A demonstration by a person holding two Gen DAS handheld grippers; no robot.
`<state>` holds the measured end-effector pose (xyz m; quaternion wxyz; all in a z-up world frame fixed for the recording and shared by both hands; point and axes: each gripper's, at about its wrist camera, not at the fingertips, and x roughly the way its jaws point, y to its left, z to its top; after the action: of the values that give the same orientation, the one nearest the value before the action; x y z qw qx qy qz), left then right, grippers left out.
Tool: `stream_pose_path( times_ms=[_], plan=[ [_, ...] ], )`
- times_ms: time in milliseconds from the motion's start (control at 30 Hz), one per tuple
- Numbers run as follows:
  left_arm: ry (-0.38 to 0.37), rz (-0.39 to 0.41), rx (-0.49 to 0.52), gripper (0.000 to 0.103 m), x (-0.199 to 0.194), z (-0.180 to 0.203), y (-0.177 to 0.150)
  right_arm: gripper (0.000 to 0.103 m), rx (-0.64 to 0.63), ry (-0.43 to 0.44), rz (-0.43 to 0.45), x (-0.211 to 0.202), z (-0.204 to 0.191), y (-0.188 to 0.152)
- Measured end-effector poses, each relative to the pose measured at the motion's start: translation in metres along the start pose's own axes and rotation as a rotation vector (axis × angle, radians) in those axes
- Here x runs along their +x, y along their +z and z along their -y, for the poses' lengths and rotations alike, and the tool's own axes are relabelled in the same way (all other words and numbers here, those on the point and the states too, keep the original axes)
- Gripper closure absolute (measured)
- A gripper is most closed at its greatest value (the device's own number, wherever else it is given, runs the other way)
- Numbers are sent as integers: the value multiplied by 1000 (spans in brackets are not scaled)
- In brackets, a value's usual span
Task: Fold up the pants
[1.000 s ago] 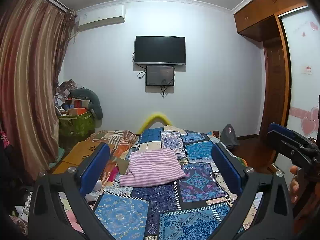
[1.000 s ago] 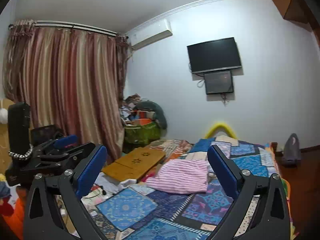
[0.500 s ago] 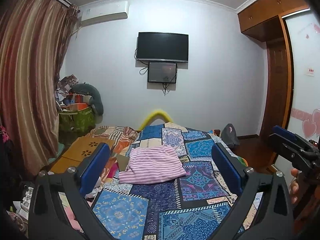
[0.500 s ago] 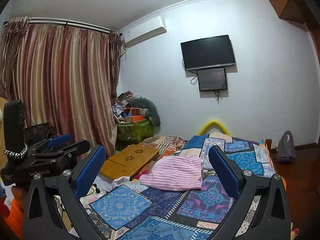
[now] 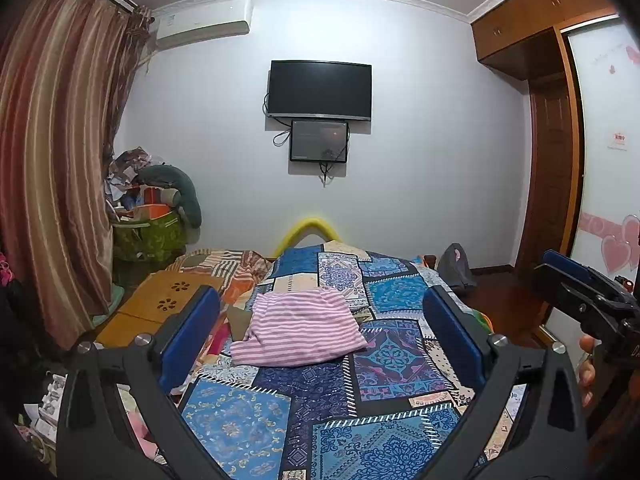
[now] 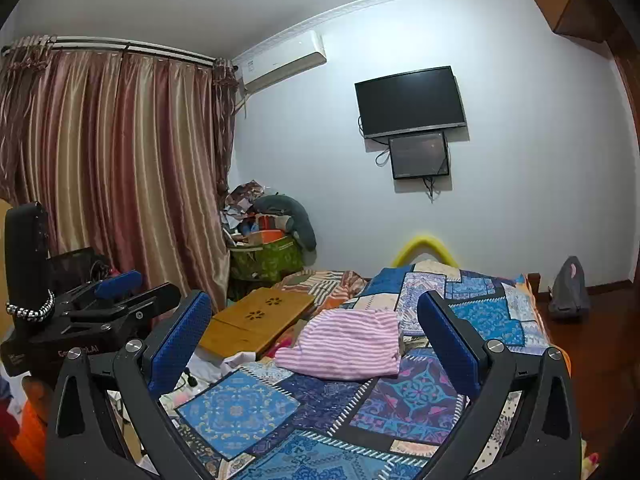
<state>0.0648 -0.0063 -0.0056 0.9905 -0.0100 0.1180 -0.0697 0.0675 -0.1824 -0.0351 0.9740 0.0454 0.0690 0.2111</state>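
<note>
Patchwork bedspread under folded striped pants, both grippers wide apart.

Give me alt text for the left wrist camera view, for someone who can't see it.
A folded pink-and-white striped garment lies on a bed covered by a blue patchwork quilt, framed by the open left gripper, which holds nothing. Behind, a dark TV hangs on a white wall, striped curtains hang at left, and the right gripper shows at the right edge.
</note>
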Motion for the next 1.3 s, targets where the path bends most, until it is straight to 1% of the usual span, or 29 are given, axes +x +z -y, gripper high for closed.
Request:
stream_pose_path(
  times_ms=[500,833,1300],
  plan=[
    [-18,-12,17,0,2,3,-2,0,11,-7,5,-4,5,3],
    [-62,-26,15,0,2,2,-2,0,16,-7,5,-4,6,2],
    [-73,-36,15,0,5,2,-4,0,19,1,0,-4,4,2]
  ],
)
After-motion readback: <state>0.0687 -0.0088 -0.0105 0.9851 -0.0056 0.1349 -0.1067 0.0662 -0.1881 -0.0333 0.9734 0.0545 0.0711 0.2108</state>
